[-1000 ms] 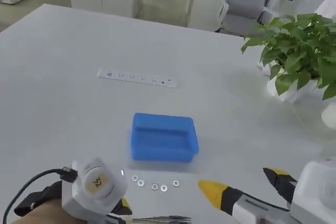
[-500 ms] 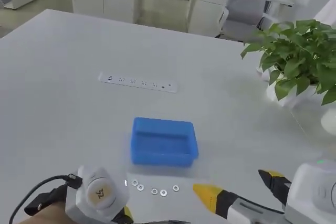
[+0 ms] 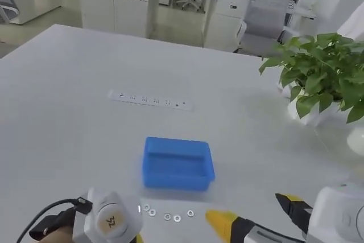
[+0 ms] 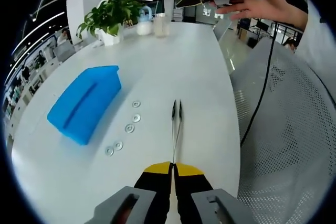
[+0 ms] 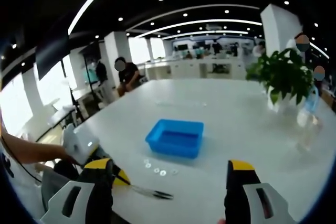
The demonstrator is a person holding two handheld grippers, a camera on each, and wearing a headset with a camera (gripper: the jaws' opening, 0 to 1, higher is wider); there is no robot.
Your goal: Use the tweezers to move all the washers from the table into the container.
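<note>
Five washers (image 4: 129,128): loose on the table (image 3: 68,83), in a short row at 6 o'clock of the container (image 4: 84,103) in the head view; none seen inside it.
Left gripper (image 4: 173,169): jaws pinched together on the rear end of the tweezers (image 4: 176,124).
Tweezers: one pair, long axis pointing to 12 o'clock from the jaws; tips almost together, nothing between them.
Key relation: in the left gripper view the row lies at 9 o'clock of the tweezers, roughly parallel to their axis; the end washer is level with the tips, near but apart.
Container: one, blue, at 9 o'clock beyond the row.
Right gripper (image 5: 172,169): jaws wide apart, empty; seemingly farther from the washers than the left.
Next move, as a judgement: tips swing toward 9 o'clock and dip to the end washer.
Other counts: one power strip (image 3: 151,101), one plant (image 3: 321,66).
</note>
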